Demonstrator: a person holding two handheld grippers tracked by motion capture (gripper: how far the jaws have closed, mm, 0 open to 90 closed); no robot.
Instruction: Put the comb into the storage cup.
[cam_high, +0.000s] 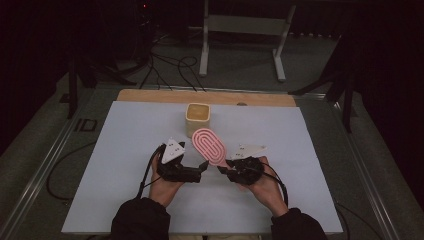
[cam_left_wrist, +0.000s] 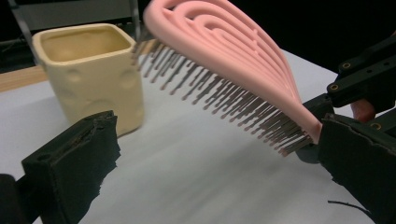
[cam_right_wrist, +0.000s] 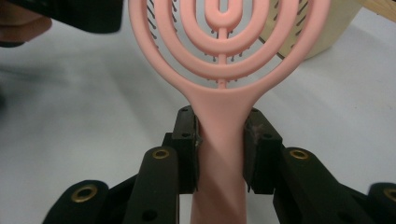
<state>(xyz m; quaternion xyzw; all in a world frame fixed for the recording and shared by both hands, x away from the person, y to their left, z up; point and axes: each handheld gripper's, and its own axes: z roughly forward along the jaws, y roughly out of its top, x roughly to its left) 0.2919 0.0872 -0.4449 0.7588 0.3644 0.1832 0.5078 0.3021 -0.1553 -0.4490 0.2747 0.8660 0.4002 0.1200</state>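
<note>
A pink hairbrush (cam_high: 209, 145) with looped ribs hangs tilted above the white table cover, bristles (cam_left_wrist: 224, 100) facing down. My right gripper (cam_right_wrist: 219, 144) is shut on its handle (cam_right_wrist: 219, 186), one pad on each side. In the high view the right gripper (cam_high: 223, 166) sits at centre, its hand just right of it. My left gripper (cam_high: 202, 166) faces it from the left, close to the brush's handle end. Its jaws (cam_left_wrist: 215, 158) stand wide open with bare table between them. A cream square cup (cam_high: 198, 117) stands upright just behind the brush (cam_left_wrist: 224, 51).
The white cover (cam_high: 125, 150) lies on a wooden table whose far edge (cam_high: 150, 95) shows. Cables (cam_high: 170, 65) and a white stand (cam_high: 240, 25) are on the floor beyond. The cup (cam_left_wrist: 88, 70) is a short way ahead of the left jaw.
</note>
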